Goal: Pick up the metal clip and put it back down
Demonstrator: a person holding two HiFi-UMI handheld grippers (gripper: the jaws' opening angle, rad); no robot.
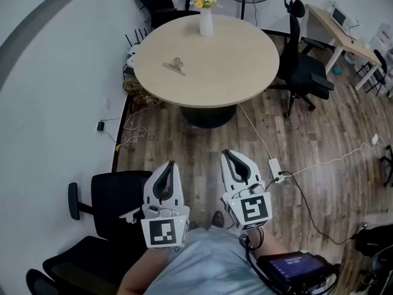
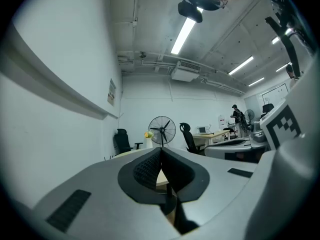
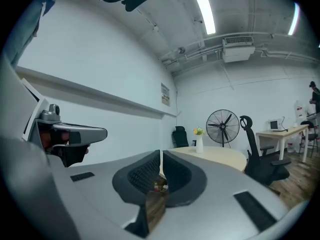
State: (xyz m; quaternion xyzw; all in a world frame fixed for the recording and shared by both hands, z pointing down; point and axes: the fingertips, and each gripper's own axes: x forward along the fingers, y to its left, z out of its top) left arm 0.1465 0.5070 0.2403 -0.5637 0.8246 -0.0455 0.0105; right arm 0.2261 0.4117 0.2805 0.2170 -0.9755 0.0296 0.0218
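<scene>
Well back from the table (image 1: 236,72), left tongs (image 1: 171,164) and right tongs (image 1: 226,154) level, abreast, closed, seemingly empty.

The metal clip (image 1: 174,66) lies on the table (image 1: 230,69), vase (image 1: 206,22) behind.

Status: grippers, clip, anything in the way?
Left gripper and right gripper shut, empty, short of the table. Metal clip lies on it, untouched. Vase stands well apart.

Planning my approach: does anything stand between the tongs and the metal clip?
Nothing visible does. The metal clip lies on the table; the vase stands beyond it. The left tongs and right tongs hang short of the table.
</scene>
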